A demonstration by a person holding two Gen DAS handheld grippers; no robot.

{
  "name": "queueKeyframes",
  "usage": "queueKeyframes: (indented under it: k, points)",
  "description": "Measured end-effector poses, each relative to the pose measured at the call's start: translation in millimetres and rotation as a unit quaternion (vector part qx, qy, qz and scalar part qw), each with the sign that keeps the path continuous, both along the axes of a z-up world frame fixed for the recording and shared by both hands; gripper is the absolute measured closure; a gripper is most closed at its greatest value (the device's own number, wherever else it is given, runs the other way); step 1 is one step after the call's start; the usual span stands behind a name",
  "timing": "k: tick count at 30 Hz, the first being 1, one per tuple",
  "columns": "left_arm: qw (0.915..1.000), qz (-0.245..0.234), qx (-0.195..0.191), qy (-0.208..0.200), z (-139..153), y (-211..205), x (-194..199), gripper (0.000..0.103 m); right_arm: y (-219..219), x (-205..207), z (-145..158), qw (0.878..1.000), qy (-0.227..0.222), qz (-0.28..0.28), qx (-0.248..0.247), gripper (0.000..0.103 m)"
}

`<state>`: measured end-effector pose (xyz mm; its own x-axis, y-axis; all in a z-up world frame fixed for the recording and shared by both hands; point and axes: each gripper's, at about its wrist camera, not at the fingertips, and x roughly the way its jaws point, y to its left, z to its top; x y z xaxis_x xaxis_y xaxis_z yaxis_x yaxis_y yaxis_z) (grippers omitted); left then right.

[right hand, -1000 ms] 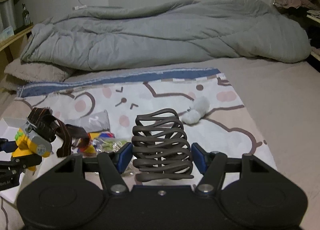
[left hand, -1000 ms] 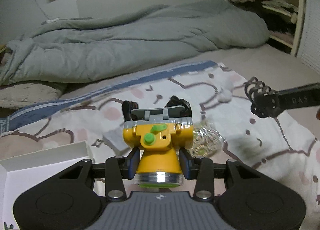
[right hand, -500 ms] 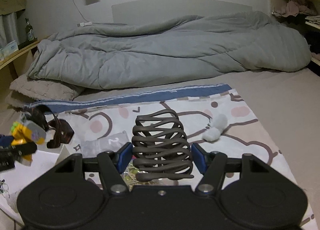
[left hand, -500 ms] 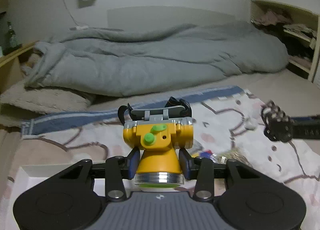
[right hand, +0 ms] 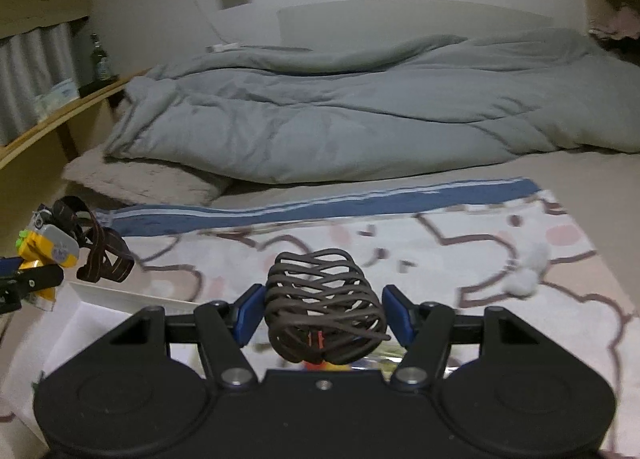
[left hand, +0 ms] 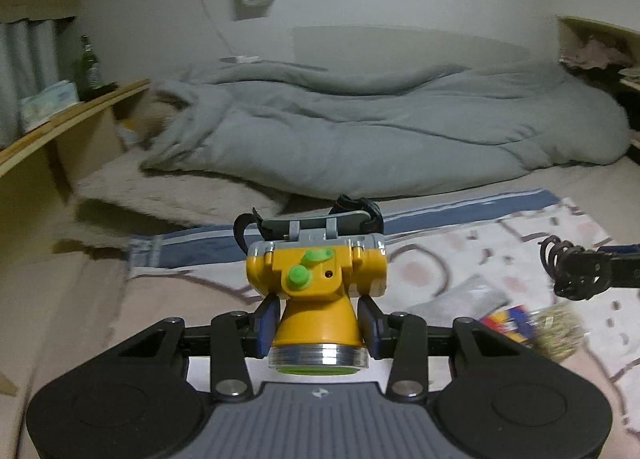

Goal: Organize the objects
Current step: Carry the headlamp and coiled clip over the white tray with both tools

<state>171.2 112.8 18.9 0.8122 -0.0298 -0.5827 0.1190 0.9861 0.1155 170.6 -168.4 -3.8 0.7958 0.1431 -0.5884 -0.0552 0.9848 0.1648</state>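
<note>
Both of your hands have swung leftward across the bed since a second ago; the white box (right hand: 120,299), which sat at the far left edge then, now lies right under and ahead of you. Your left tongs (left hand: 318,319) are clamped tight on the yellow headlamp (left hand: 316,291), its dark strap (right hand: 100,255) dangling behind it, and it hangs just above the box's near edge. Your right tongs (right hand: 322,317) stand about half open, pressed on the brown coiled hair tie (right hand: 324,307), over the box's right side. The grey packet (left hand: 460,299), the glittery bundle (left hand: 556,327) and the white fluff ball (right hand: 528,279) stay on the patterned blanket (right hand: 460,251), now off to your right; so you seem to be in the carry step, and both items look about ready to go into the box.
</note>
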Motion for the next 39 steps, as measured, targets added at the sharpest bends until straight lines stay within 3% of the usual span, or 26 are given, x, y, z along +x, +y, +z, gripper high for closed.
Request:
queueKeyframes:
  k: [8,14,23,35,39]
  points:
    - [0.9977,0.064,-0.008,0.023,-17,66,10,0.059,76,19,-5,0.999,0.0,0.054,0.003,0.038]
    - [0.9924,0.101,-0.022,0.067,-46,102,22,0.059,122,27,-18,0.996,0.013,0.088,0.006,0.038]
    - [0.9826,0.102,0.001,0.155,-92,123,33,0.059,173,29,-41,0.989,0.047,0.139,0.006,0.038]
    - [0.9739,0.163,-0.013,0.158,-118,155,42,0.058,230,24,-60,0.978,0.088,0.188,0.023,0.038]
    - [0.9759,0.172,-0.032,0.13,-96,164,34,0.039,250,20,-70,0.973,0.107,0.201,0.036,0.038]
